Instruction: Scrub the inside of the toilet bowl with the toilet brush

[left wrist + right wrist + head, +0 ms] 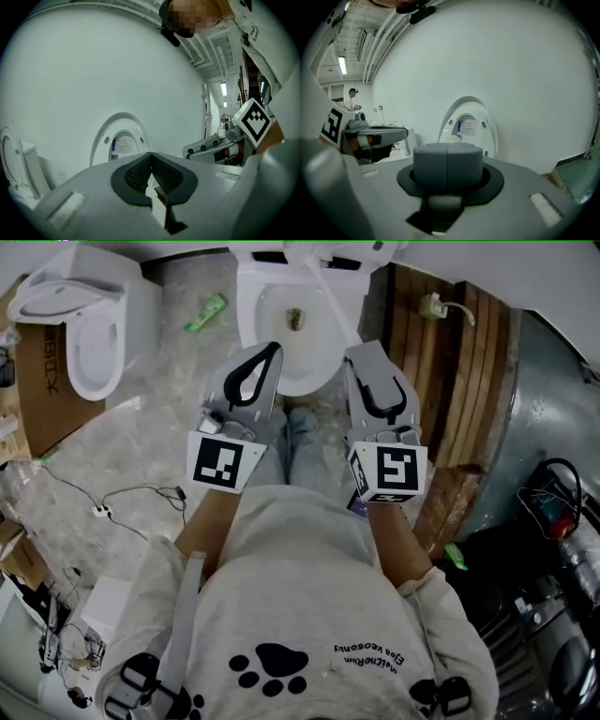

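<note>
Head view. A person stands facing the toilet bowl (309, 357), which lies at 12 o'clock, lid up, with a brownish mark low in the basin. The left gripper (274, 351) and right gripper (360, 354) are held side by side above the near rim, well apart from each other, both pointing at the bowl. Neither carries anything.
- No toilet brush can be picked out for sure. A thin white rod (339, 310) slants across the bowl's right side and may be its handle; cannot tell.
- A second toilet (89, 329) is at 10 o'clock, a green packet (206, 313) on the floor at 11, and wooden planks (450, 362) at 2.

Left gripper view. The jaws meet at the tips with nothing pinched between them. The raised lid (121, 138) stands behind at 12 o'clock, and the right gripper's marker cube (255, 122) is at 3.

Right gripper view. The jaws are pressed flat together and hold nothing. The same lid (468, 124) is at 12 o'clock. At 9 o'clock is the left gripper, with a bystander (351, 97) far off behind it.

Judgement: scrubbing is not under way; this is the approach, before any pickup. The next move calls for finding the brush, parting one gripper's jaws, and closing them on the handle high enough to reach the bowl wall.
</note>
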Demonstrator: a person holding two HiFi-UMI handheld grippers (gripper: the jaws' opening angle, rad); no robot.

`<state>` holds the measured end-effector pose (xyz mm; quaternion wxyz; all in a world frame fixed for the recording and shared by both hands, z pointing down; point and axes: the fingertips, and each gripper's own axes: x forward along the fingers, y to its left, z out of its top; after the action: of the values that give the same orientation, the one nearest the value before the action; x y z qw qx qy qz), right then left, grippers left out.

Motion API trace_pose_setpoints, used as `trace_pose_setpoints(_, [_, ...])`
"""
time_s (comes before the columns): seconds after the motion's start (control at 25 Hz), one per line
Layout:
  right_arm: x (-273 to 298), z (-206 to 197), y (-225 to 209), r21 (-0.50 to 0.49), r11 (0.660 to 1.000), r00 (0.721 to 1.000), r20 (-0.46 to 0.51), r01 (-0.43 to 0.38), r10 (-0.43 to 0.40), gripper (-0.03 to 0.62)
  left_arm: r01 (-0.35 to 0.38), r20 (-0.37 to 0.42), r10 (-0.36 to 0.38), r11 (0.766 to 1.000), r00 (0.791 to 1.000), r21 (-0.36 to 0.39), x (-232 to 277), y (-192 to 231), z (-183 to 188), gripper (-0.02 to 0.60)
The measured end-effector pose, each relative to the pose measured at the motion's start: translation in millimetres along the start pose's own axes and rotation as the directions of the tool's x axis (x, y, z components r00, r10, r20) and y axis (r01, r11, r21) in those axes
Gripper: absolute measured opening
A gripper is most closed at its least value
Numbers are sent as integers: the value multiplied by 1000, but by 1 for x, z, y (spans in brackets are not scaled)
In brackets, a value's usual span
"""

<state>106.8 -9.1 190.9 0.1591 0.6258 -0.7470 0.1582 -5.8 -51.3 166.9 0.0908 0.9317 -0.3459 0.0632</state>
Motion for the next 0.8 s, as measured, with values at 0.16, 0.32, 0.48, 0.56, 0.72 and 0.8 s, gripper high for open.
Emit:
trace_pose_setpoints(0.16, [13,-20,-8,6,1000,1000,-17,5,-5,152,15,-12,-15,1000,1000,1,7,0,-24,-12])
trace_pose_setpoints(0.32, [27,-39,-8,7,1000,1000,-30,0,0,152,11,-20,-11,1000,1000,-12,11,5,-47,-12])
trace_pose_setpoints(0.48, [36,-58,-9,10,1000,999,-43,-6,6,152,2,-33,-3,1000,999,-22,13,9,-68,-12])
trace_pose_setpoints(0.56, [40,-68,-8,14,1000,999,-50,-11,12,153,3,-40,-4,1000,999,-24,14,10,-78,-12])
trace_pose_setpoints(0.72, [50,-89,-6,22,1000,997,-70,-15,17,152,14,-40,-15,1000,999,-23,18,11,-96,-12])
trace_pose_setpoints(0.8, [54,-100,-4,28,999,996,-82,-17,19,152,19,-45,-20,1000,999,-23,19,13,-105,-12])
